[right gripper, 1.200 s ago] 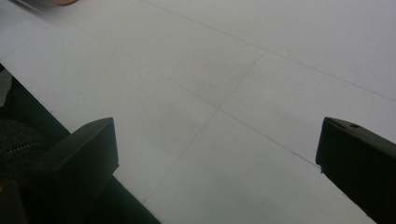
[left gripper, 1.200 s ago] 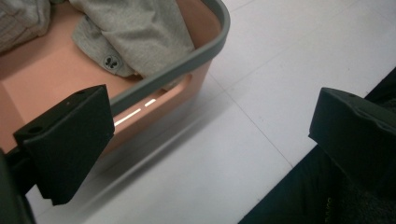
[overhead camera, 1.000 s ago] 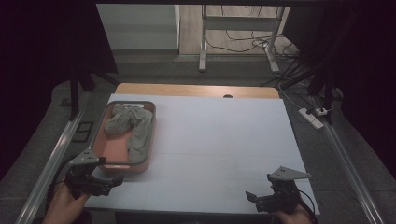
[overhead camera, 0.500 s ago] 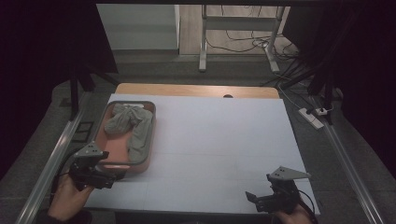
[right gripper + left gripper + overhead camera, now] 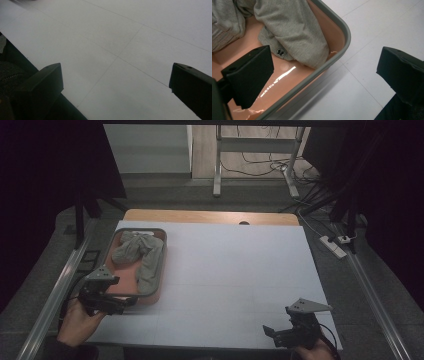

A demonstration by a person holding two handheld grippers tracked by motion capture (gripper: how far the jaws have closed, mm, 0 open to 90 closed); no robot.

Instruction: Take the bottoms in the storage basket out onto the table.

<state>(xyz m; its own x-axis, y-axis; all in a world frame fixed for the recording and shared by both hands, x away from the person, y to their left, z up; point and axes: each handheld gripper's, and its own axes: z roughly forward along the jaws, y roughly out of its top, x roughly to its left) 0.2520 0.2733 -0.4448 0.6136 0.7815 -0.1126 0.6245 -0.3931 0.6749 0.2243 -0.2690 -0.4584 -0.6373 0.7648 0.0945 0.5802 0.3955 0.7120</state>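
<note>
The left gripper (image 5: pixel 324 75) is wide open across the near rim of the tray (image 5: pixel 342 27), with one jaw inside near the grey cloth (image 5: pixel 294 32). The right gripper (image 5: pixel 116 82) is also wide open, at the table's (image 5: pixel 235 270) near right corner.

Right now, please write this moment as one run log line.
left gripper: open, astride grey rim of pink plastic tray | grey fabric garment: in tray | right gripper: open, over white table

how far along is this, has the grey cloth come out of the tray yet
Not yet: the crumpled grey cloth lies inside the salmon-pink plastic tray with a grey rim. The left gripper is open, straddling the tray's near rim. The right gripper waits open over the white table. Grasping and lifting remain.
</note>
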